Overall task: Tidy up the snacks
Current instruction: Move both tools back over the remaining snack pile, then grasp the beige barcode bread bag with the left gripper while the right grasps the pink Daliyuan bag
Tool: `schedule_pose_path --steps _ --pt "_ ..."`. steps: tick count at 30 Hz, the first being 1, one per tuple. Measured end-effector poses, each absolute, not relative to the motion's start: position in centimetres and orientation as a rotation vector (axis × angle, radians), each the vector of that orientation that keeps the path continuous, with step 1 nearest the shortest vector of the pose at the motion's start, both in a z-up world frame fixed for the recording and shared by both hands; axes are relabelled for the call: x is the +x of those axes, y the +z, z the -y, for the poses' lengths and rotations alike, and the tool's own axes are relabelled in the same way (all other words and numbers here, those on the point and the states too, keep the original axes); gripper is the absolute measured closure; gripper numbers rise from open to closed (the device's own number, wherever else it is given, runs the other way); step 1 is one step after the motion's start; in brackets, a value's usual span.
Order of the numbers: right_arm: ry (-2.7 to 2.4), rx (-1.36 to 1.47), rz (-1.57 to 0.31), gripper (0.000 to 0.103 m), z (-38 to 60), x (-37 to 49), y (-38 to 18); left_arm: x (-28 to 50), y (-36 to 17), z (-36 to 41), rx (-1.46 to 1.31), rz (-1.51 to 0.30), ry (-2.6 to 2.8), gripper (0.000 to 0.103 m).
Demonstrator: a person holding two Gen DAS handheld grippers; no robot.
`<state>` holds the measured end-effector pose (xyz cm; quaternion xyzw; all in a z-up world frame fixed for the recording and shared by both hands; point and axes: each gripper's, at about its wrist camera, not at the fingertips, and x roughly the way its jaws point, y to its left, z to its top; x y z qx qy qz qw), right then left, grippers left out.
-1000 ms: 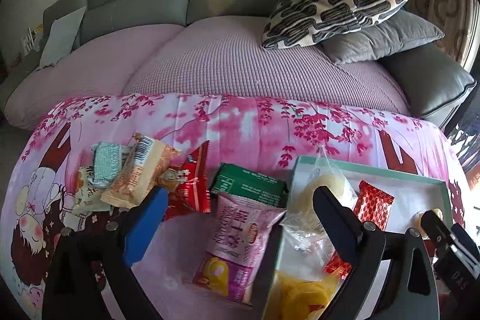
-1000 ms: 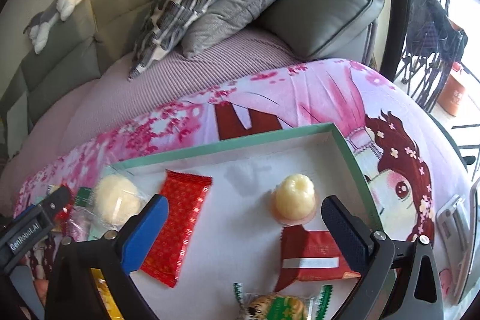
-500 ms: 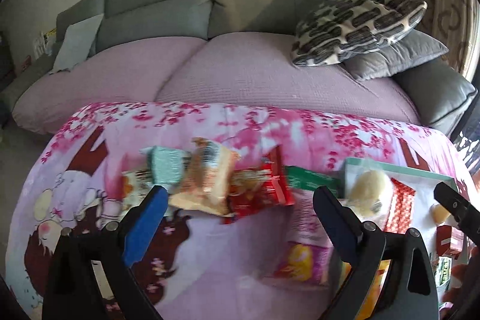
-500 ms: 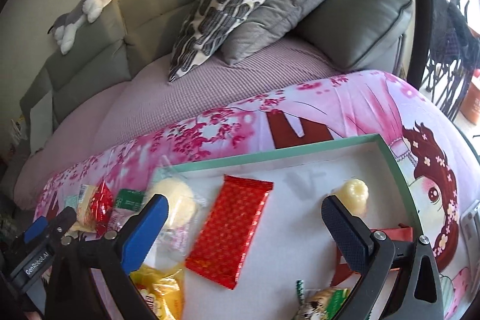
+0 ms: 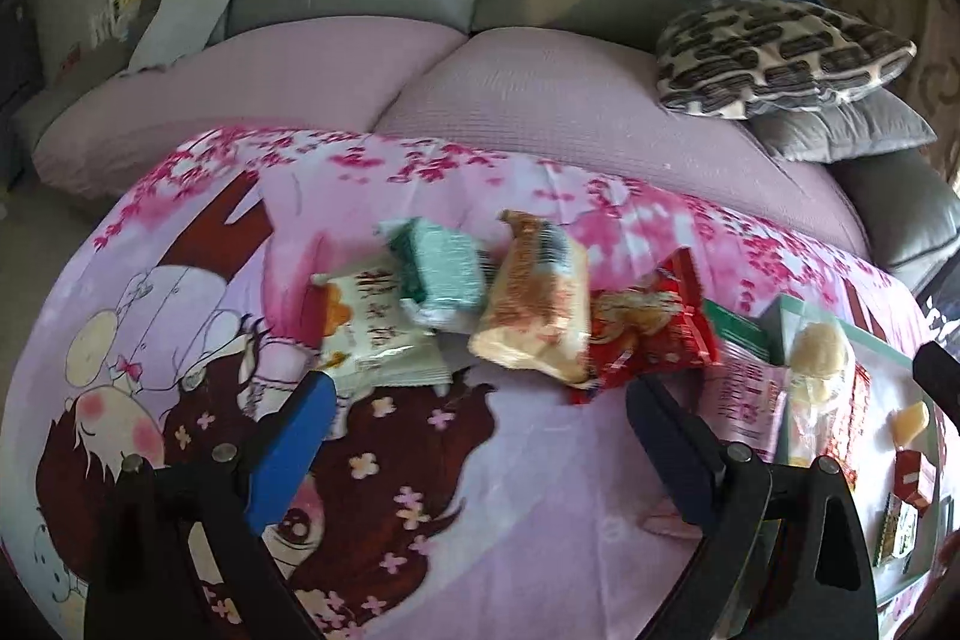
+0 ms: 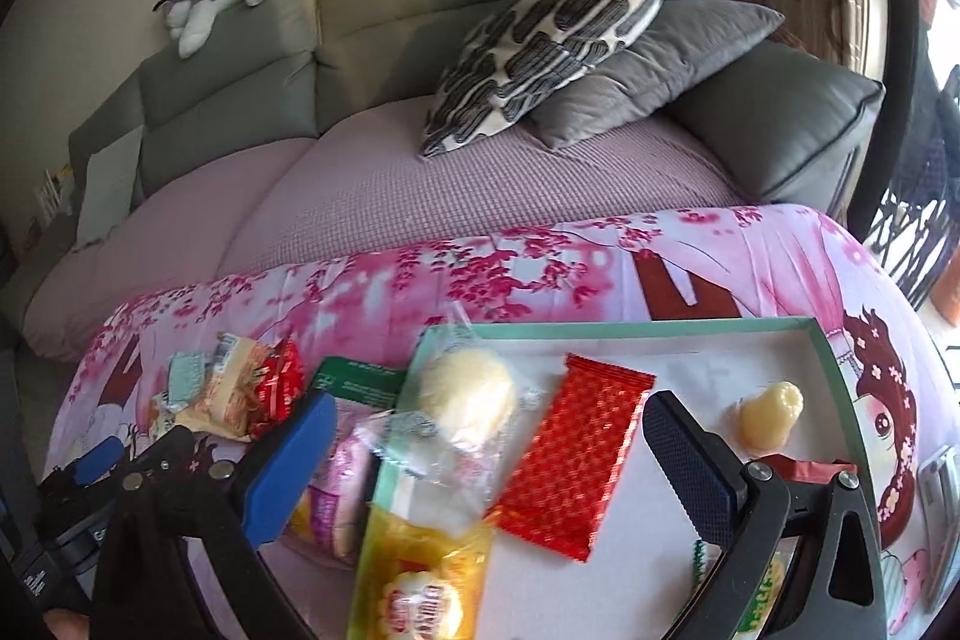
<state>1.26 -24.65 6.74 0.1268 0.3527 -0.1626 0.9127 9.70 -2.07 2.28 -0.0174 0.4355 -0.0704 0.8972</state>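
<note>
Snacks sit in a heap on the pink tabletop, just past the left claw [image 5: 480,412], which is wide open and holds nothing. A tan pack [image 5: 534,316] lies in the middle of the heap, its long side pointing away from the claw. A red pack [image 5: 651,334] touches its right side. The right claw [image 6: 489,454] is wide open too, over the green tray [image 6: 828,352]. Between its fingers lies a red foil bar [image 6: 576,460], tilted, its long side running from low left to high right.
</note>
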Motion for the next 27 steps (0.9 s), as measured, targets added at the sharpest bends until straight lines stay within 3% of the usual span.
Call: schedule_pose_path --steps 20,27 --pt "-0.203 0.226 -0.827 0.001 18.0 4.4 4.1 12.9 1.2 -0.9 -0.141 -0.958 -0.217 0.006" --pt "-0.168 0.231 -0.861 0.022 16.9 4.9 3.0 14.5 0.8 1.2 -0.089 -0.986 -0.298 0.009"
